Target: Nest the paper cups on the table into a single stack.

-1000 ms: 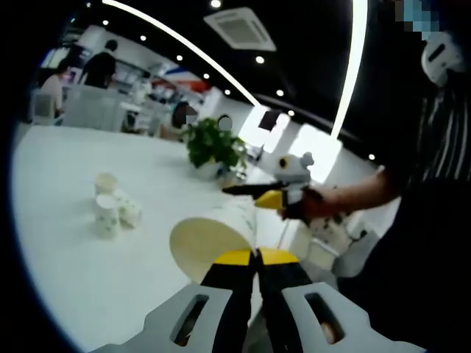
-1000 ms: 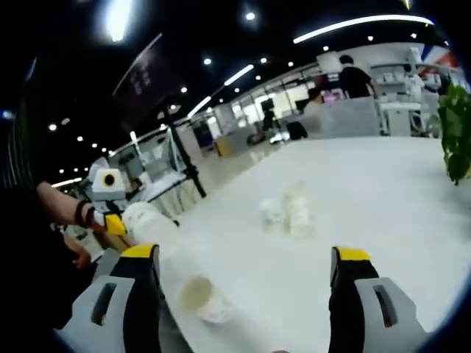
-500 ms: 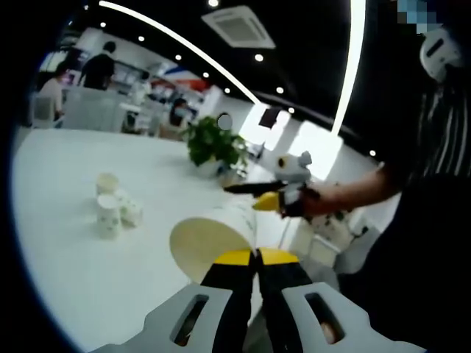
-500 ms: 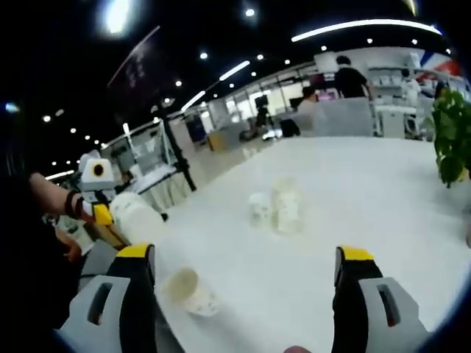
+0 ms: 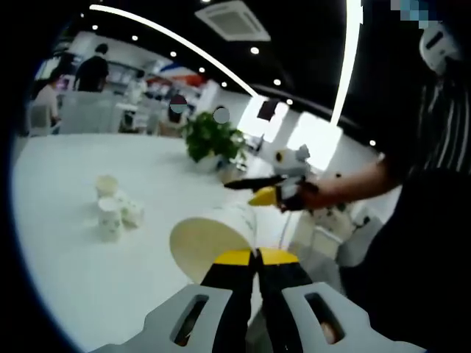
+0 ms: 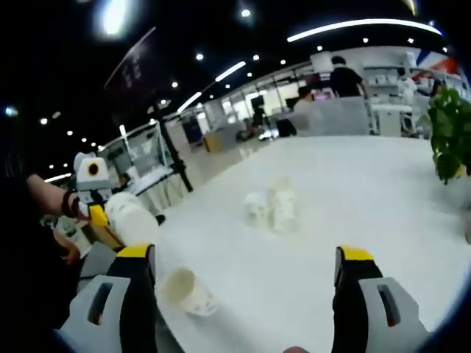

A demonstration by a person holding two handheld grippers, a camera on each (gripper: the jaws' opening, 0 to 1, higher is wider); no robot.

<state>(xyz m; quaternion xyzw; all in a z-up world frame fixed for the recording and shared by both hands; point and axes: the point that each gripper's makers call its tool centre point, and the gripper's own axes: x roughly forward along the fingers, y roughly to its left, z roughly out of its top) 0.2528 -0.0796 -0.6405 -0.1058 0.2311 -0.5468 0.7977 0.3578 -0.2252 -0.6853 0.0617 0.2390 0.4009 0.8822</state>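
The counter [image 5: 66, 272] is a broad, glossy white surface that takes up the lower left of the left gripper view and the centre and right of the right gripper view [image 6: 368, 191]. The room is a large open hall with a dark ceiling, long light strips and small round spot lamps. A potted plant [image 5: 211, 140] stands on the counter at upper centre of the left gripper view and at the right edge of the right gripper view [image 6: 449, 132]. People stand or sit at the far side of the counter [image 6: 346, 73].

In the left gripper view, the left gripper [image 5: 256, 257] has its jaws closed to a narrow gap on the rim of a paper cup [image 5: 210, 243], whose open mouth faces the camera at lower centre. A cluster of cups [image 5: 112, 209] stands on the counter at centre left. The right gripper [image 5: 257, 191] enters from the right, held in a hand [image 5: 305, 195].

In the right gripper view, the right gripper [image 6: 243, 257] has its jaws spread wide and empty. The cluster of cups [image 6: 274, 207] sits at centre frame. A single cup [image 6: 188, 292] lies on its side near the counter edge at lower left, a cup the left gripper view does not include. The left gripper [image 6: 92, 191] appears at far left carrying the paper cup [image 6: 131, 220].
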